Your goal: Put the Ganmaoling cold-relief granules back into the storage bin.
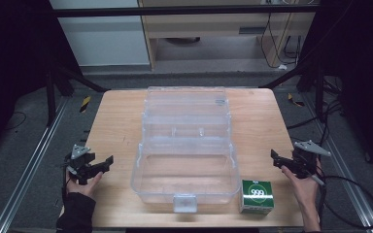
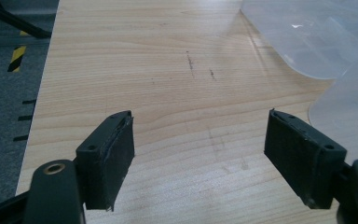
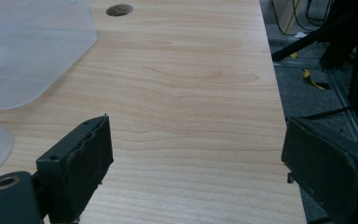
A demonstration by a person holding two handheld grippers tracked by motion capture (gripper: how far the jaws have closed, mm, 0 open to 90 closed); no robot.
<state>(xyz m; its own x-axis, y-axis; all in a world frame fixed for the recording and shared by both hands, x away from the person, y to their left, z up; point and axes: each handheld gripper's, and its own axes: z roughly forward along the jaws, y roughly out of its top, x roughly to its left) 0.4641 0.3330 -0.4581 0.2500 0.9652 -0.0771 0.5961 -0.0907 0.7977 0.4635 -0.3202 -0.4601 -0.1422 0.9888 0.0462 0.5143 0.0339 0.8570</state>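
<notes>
Wooden bench (image 1: pixel 116 121), clear plastic box (image 1: pixel 184 170) in the middle, lid flipped open toward the far side, front latch on the near wall. Small sticker on the lid's far right corner, too small to read. Green carton (image 1: pixel 257 196) just beside the box's near right corner, white circle on top reading "999"; other print unreadable. Left claw (image 1: pixel 108 160) near the bench's left edge, jaws apart, nothing between them, well apart from the box. Right claw (image 1: pixel 275 159) at the right edge, jaws apart over bare wood, empty, near the green carton but not touching it. Round hole (image 3: pixel 119 10) in the benchtop in the right gripper view.
</notes>
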